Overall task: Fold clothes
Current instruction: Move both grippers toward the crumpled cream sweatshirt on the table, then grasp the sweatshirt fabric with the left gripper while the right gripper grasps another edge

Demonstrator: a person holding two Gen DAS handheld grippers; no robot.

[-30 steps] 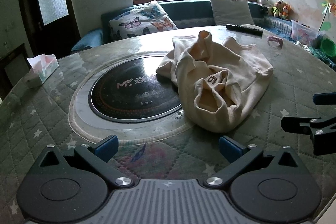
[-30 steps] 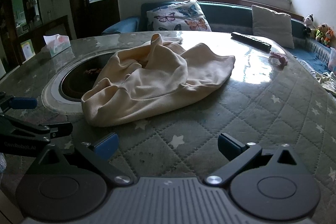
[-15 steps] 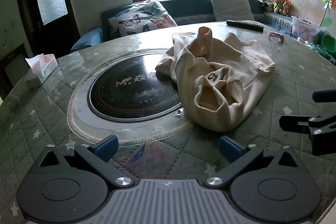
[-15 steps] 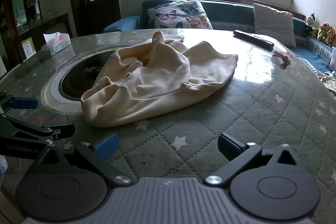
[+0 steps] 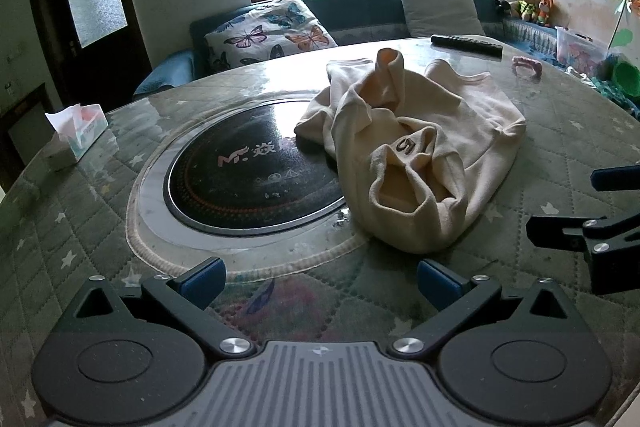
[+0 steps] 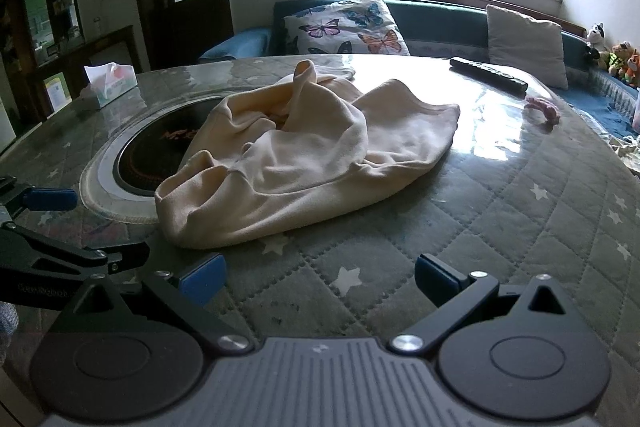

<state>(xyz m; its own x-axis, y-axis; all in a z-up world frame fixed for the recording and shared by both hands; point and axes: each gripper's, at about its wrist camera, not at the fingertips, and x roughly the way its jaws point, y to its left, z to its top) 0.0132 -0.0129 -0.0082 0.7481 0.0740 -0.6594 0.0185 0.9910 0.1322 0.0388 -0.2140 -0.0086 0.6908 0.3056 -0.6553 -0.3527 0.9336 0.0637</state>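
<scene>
Lying crumpled on the round table (image 6: 500, 227), partly over its induction hob (image 5: 256, 171): cream sweatshirt (image 5: 416, 155), possibly hooded; left gripper (image 5: 320, 279) and right gripper (image 6: 320, 277) gaped wide, empty, nearby; spreading flat would suit before creasing.

Cream garment (image 5: 420, 155), soft knit, lies crumpled in a loose heap on the round table (image 5: 80, 227), unfolded. One edge overlaps the dark circular inset (image 5: 248, 179) at the table's centre; the bulk sits on the quilted star-print cover to its right. A cuffed tube of fabric stands upright at the far side. A dark "5" marking shows on a front fold. Nothing touches it.
</scene>
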